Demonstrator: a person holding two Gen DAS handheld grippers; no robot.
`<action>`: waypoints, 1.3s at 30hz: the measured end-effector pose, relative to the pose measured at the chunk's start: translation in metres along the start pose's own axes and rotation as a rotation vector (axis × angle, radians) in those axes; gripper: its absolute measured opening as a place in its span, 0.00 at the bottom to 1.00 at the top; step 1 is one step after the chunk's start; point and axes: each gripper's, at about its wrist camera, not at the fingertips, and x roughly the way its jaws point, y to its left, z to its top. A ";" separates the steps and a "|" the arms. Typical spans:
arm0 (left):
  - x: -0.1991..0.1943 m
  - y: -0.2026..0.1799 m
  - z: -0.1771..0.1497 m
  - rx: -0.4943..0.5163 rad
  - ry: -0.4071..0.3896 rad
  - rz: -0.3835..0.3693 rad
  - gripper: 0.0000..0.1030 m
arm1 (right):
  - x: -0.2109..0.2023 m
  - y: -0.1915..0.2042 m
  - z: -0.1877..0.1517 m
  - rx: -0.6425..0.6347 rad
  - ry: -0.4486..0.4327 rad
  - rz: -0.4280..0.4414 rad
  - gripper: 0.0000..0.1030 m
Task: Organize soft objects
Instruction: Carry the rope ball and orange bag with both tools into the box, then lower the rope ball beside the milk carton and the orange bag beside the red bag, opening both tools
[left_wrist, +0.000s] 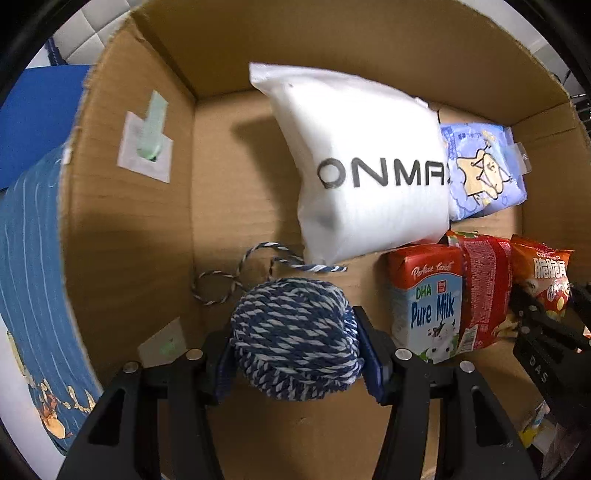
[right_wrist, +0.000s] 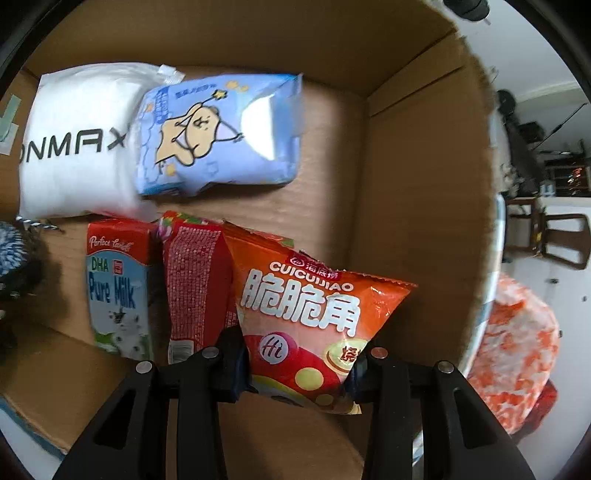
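Cardboard box (left_wrist: 122, 240): left gripper (left_wrist: 295, 350) fingers clamp the rope ball (left_wrist: 295, 339) low inside, right gripper (right_wrist: 299, 365) fingers pinch the chip bag (right_wrist: 314, 325) beside the milk (right_wrist: 118, 288). Risk: the loose rope tail (left_wrist: 258, 266) may snag, and a hard squeeze could crush the chips.

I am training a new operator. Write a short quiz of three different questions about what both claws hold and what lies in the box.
1. True or false: the left claw is shut on the blue-white rope ball.
2. What does the right claw grip? A) milk carton B) orange snack bag C) white pillow
3. Fill in: in the cardboard box, the blue cartoon pack lies beside the white ____.

Key:
1. True.
2. B, the orange snack bag; the milk carton stands free.
3. Pillow.
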 end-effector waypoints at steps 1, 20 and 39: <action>0.002 -0.001 0.001 -0.001 0.006 -0.001 0.51 | 0.001 0.000 0.001 0.002 0.002 0.019 0.40; 0.025 0.003 0.023 0.009 0.108 -0.028 0.52 | 0.040 -0.027 0.014 -0.019 0.078 0.202 0.43; 0.049 0.020 -0.015 -0.039 0.180 -0.068 0.54 | 0.027 -0.005 0.002 -0.020 0.050 0.142 0.50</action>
